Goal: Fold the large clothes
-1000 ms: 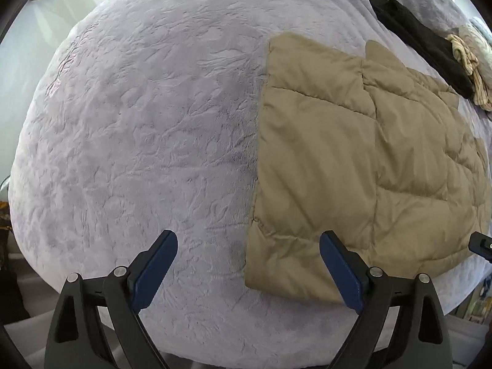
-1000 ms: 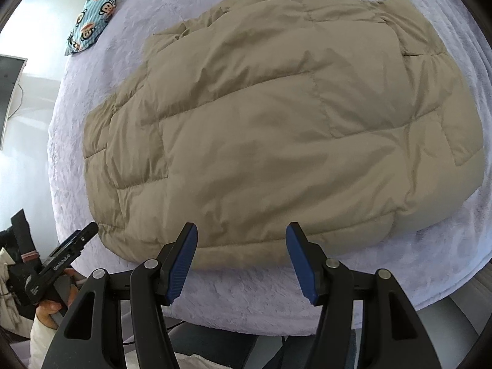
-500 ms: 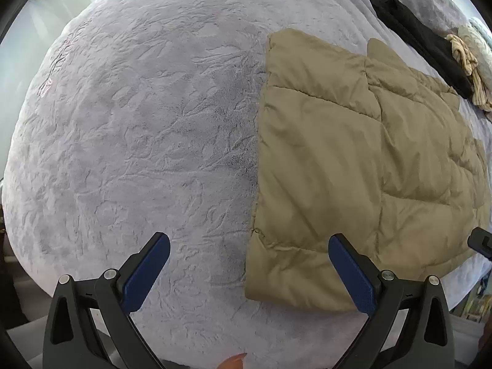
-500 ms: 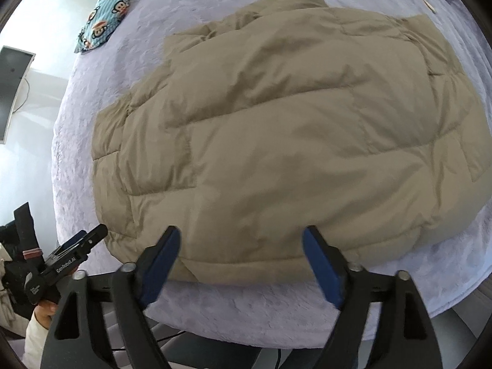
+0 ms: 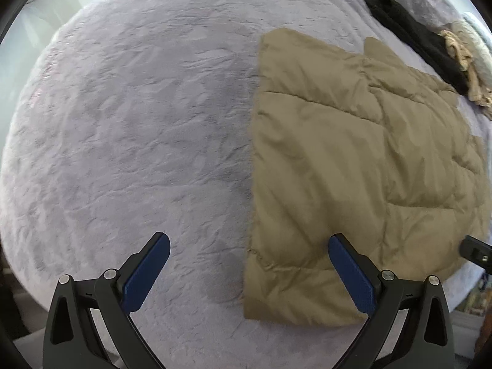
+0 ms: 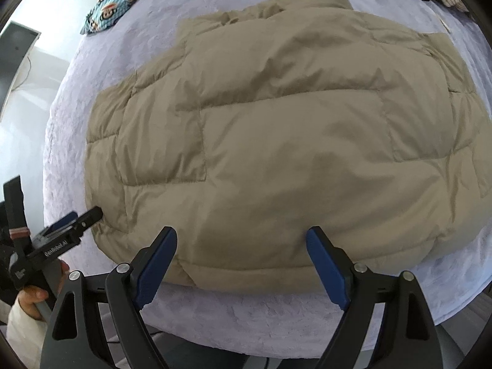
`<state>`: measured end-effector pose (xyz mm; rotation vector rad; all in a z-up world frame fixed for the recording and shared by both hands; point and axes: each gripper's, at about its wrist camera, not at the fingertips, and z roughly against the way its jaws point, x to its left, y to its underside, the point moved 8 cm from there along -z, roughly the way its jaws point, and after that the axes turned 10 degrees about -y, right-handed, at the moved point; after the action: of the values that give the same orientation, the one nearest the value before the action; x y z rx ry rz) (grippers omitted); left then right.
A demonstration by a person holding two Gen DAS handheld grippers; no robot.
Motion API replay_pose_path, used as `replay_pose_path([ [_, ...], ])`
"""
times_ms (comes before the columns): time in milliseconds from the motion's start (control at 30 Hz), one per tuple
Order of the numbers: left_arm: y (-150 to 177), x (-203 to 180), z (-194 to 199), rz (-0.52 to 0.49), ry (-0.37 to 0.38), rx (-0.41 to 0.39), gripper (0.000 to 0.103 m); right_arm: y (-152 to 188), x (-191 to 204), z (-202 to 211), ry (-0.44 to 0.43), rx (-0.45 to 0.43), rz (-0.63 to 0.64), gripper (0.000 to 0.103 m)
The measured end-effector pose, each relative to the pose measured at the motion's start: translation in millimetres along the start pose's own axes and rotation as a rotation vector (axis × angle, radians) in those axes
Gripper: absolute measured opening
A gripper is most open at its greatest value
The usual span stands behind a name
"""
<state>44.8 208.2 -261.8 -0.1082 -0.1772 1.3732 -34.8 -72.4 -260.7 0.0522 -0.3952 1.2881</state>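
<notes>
A tan quilted puffer jacket (image 6: 276, 141) lies flat on the lavender plush bed cover (image 5: 129, 129). In the left wrist view the jacket (image 5: 353, 169) fills the right half. My left gripper (image 5: 247, 243) is open wide above the jacket's near left corner, which lies between the fingers untouched. That left gripper (image 6: 70, 227) shows again at the left of the right wrist view, held by a hand (image 6: 29, 296). My right gripper (image 6: 241, 236) is open over the jacket's near hem, with nothing pinched. Its tip (image 5: 475, 252) shows at the right edge of the left wrist view.
A black garment (image 5: 415, 40) and a crumpled beige cloth (image 5: 461, 52) lie beyond the jacket. A blue monkey-print cloth (image 6: 113, 3) sits at the far left of the bed. The bed's near edge (image 6: 276, 332) runs just under the right gripper. A dark screen (image 6: 15, 52) stands off the bed's left side.
Both grippers' jaws have spread wider, the right one more. Both have come lower and closer to the jacket's near hem. The jacket has not moved.
</notes>
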Motion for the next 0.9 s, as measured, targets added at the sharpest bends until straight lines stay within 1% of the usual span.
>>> replay_pose_path([
  [100, -8.6, 0.3, 0.0, -0.006, 0.058, -0.018, 0.103, -0.5, -2.6, -1.5, -0.003, 0.011, -0.011, 0.088],
  [167, -15.8, 4.0, 0.6, 0.011, 0.111, -0.020, 0.103, -0.7, -3.6, -2.1, -0.006, 0.019, -0.016, 0.088],
  [233, -20.5, 8.2, -4.9, 0.035, 0.159, 0.015, 0.103, -1.2, -4.1, -1.9, -0.007, 0.022, -0.012, 0.088],
  [300, -25.0, 14.7, -10.3, 0.057, 0.159, 0.029, 0.103, -1.6, -4.1, -1.4, -0.009, 0.027, -0.008, 0.088],
  [400, -32.3, 13.2, -12.1, 0.046, 0.212, 0.008, 0.103, -2.0, -4.4, -1.2, -0.012, 0.029, -0.012, 0.088],
  [500, -42.6, 5.3, -14.2, 0.017, 0.289, -0.004, 0.103, -1.1, -4.5, -0.7, -0.018, 0.030, -0.021, 0.088],
  [567, -49.9, -4.0, -14.5, -0.002, 0.369, 0.001, 0.103, -1.2, -5.0, 0.4, -0.024, 0.030, -0.023, 0.088],
  [600, -54.4, -7.1, -16.6, -0.011, 0.401, 0.006, 0.103, -0.6, -4.9, 0.4, -0.026, 0.030, -0.024, 0.088],
  [633, -58.6, -10.4, -20.1, -0.023, 0.448, 0.016, 0.103, 0.3, -4.7, 0.0, -0.029, 0.031, -0.025, 0.088],
  [667, -60.9, -12.4, -23.2, -0.026, 0.472, 0.022, 0.103, 1.6, -4.2, -0.2, -0.031, 0.031, -0.025, 0.088],
  [800, -68.1, -24.6, -50.4, -0.006, 0.613, 0.104, 0.103, 6.0, -3.6, -0.3, -0.031, 0.036, -0.020, 0.088],
  [833, -71.1, -29.3, -58.7, -0.001, 0.636, 0.124, 0.103, 6.9, -3.6, 0.0, -0.033, 0.036, -0.018, 0.088],
  [900, -73.7, -40.0, -69.7, -0.011, 0.644, 0.132, 0.103, 8.6, -5.4, 2.4, -0.038, 0.035, -0.018, 0.088],
])
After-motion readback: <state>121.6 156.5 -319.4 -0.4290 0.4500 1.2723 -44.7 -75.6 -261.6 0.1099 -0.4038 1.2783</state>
